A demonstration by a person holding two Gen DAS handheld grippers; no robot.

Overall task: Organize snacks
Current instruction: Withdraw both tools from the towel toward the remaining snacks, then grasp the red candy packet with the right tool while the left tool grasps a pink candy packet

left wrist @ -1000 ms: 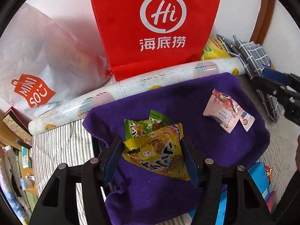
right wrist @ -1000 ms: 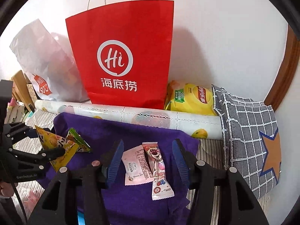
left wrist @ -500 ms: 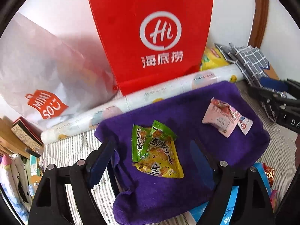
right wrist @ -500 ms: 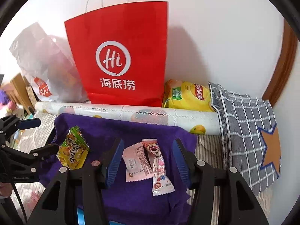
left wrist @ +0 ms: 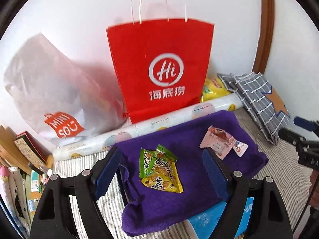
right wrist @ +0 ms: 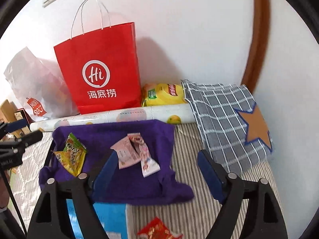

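Nearest to us, our left gripper [left wrist: 162, 171] stands wide open and empty, its blue pads either side of the yellow snack packet [left wrist: 164, 177] without touching it. A second ago those pads were clamped on that packet; half a second ago they had already let go. Now the packet lies flat on the purple towel [left wrist: 199, 203], overlapping the green snack packet [left wrist: 153, 157] just behind it, and the view has pulled back, so the whole red paper bag [left wrist: 161, 69] with its handles shows.

Our right gripper [right wrist: 157, 171] is also spread wide and holds nothing. It has shifted right since the earlier frames: the two pink snack packets [right wrist: 132, 152] that lay between its fingers now sit above the left finger, and striped bedding [right wrist: 189, 179] fills the gap.

A blue box [right wrist: 111, 219] is largely covered by the towel, and a red wrapper [right wrist: 157, 232] is cut off by the bottom edge of the right view.

Farther back, the patterned roll [right wrist: 127, 115] lies along the towel's far edge. Behind it a yellow chip bag [right wrist: 163, 94] is partly hidden by the red bag and the checked cloth [right wrist: 223, 115]. The white Miniso bag [left wrist: 51, 95] is blurred.
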